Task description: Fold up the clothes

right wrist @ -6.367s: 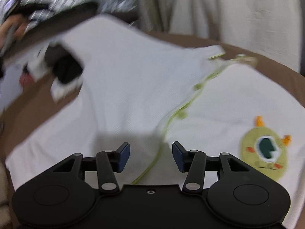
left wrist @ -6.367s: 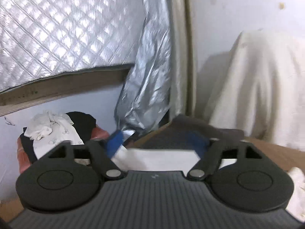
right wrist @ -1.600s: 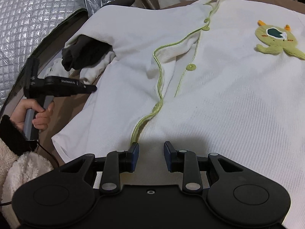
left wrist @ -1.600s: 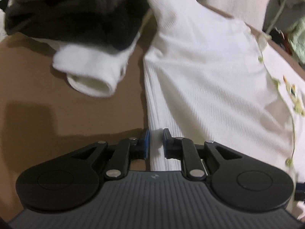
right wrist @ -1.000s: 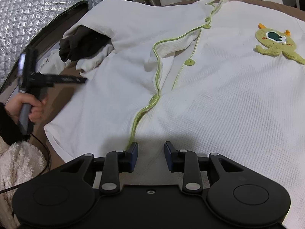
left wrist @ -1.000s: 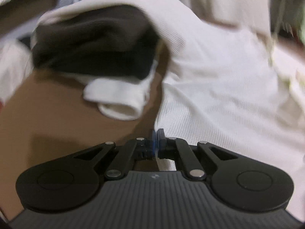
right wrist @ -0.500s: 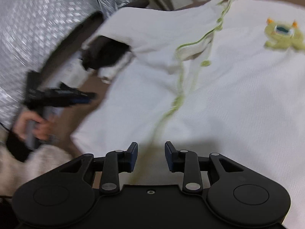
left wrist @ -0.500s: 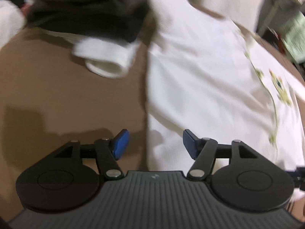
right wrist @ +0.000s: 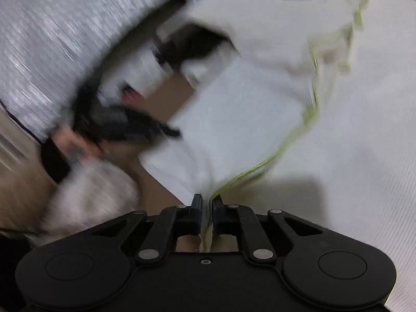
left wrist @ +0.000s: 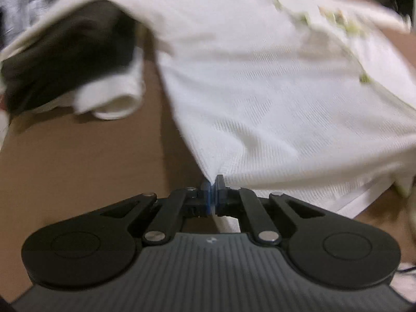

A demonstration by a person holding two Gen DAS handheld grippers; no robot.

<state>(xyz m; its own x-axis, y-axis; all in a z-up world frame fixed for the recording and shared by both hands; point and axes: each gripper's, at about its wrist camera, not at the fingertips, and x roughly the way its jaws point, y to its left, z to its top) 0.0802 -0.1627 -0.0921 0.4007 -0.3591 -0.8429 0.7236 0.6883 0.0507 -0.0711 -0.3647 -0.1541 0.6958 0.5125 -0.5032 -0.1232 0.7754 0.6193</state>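
A white waffle-knit shirt (left wrist: 273, 83) with green piping lies spread on the brown table (left wrist: 78, 161). My left gripper (left wrist: 213, 182) is shut on the shirt's near left hem corner, and the cloth pulls up into a peak at the pads. In the right wrist view the same shirt (right wrist: 351, 119) fills the right side. There my right gripper (right wrist: 207, 200) is shut on the bottom hem beside the green-piped front edge (right wrist: 293, 135). The left gripper (right wrist: 135, 127) and the hand holding it show blurred at the left.
A dark garment (left wrist: 70, 59) lies under the shirt's left sleeve, whose cuff (left wrist: 114, 101) rests on the table. Quilted silver sheeting (right wrist: 65, 39) covers the wall behind. A fluffy cream sleeve (right wrist: 91, 195) is near the table's edge.
Half a second ago my left gripper was open over the hem; it has shut on the corner. My right gripper has shut on the hem by the piping. Both views are blurred by motion.
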